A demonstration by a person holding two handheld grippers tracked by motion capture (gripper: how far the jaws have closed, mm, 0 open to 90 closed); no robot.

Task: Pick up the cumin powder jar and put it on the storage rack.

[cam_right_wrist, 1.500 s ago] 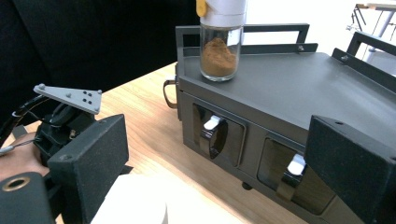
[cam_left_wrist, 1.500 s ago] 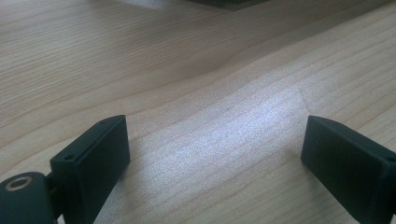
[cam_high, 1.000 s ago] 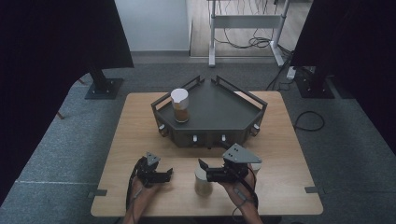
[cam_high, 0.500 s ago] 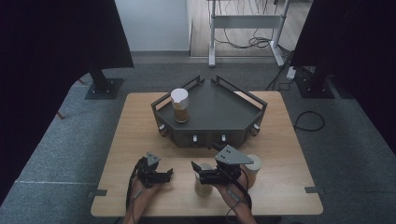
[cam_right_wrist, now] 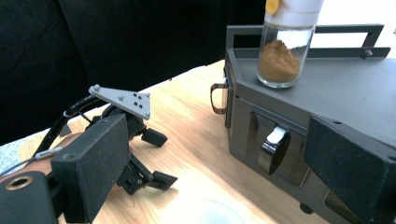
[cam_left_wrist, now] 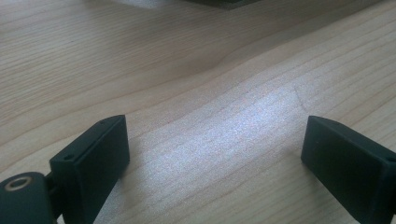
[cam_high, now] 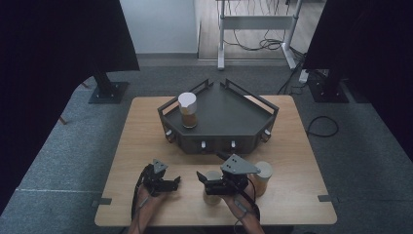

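Lab — black curtains (cam_high: 63,39), cables (cam_high: 253,41)

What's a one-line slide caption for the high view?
Right gripper poised over a spice jar, left gripper idle, another jar on the dark rack.

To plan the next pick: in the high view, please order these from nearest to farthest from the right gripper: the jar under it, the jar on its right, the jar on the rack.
From the right gripper:
1. Jar under it, at the jaws.
2. Jar on its right, on the table beside the hand.
3. Jar on the rack, far back, at the rack's left.
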